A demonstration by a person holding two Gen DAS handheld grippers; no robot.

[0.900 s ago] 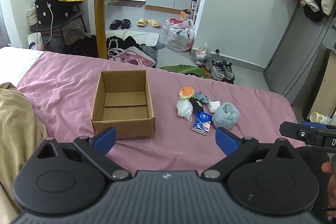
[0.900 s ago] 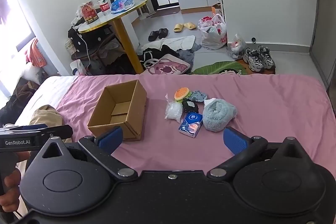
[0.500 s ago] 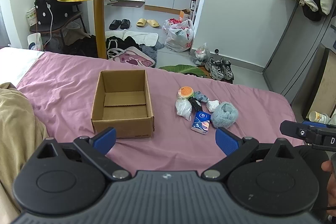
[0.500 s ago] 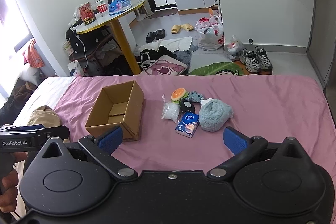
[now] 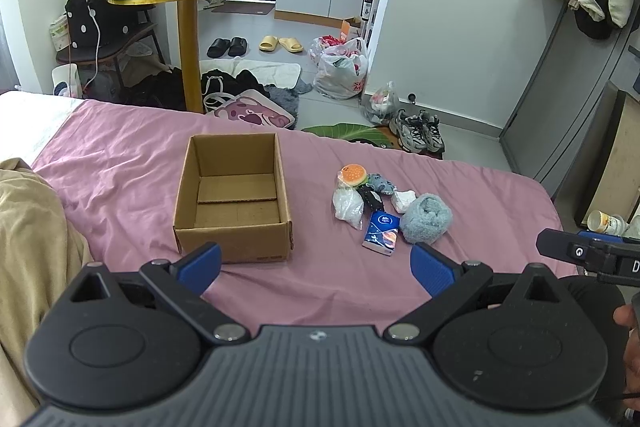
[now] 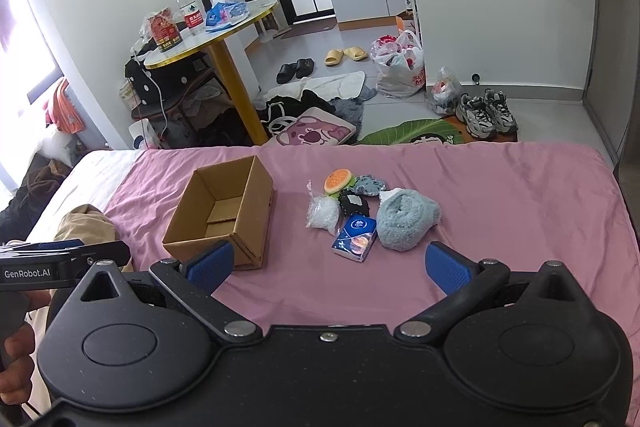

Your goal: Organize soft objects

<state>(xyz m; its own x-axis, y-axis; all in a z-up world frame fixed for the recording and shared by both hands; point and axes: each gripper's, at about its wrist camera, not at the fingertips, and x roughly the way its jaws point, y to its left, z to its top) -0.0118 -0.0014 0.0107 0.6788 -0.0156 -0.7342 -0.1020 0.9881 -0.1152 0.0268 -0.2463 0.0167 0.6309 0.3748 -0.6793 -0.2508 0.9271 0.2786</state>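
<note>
An empty cardboard box (image 5: 234, 201) (image 6: 224, 215) stands open-topped on the pink bedsheet (image 5: 120, 167) (image 6: 520, 195). To its right lies a small cluster: a light blue fluffy towel roll (image 5: 426, 218) (image 6: 406, 219), a blue tissue pack (image 5: 382, 233) (image 6: 355, 238), a clear bag of white filling (image 5: 348, 202) (image 6: 323, 213), an orange burger-shaped squishy (image 5: 352, 175) (image 6: 339, 180), plus small black, grey-blue and white soft pieces. My left gripper (image 5: 316, 267) is open, hovering short of the box and cluster. My right gripper (image 6: 328, 265) is open too, just short of the tissue pack.
A beige blanket (image 5: 28, 239) lies at the bed's left. Beyond the bed's far edge are a gold-legged round table (image 5: 188, 27), bags, slippers and sneakers (image 5: 418, 135) on the floor. A hand holds the other gripper at each view's side.
Both grippers drifted slightly forward and upward over the bed; the box and cluster sit a little lower and closer in view. Jaws stayed open, nothing was touched.
</note>
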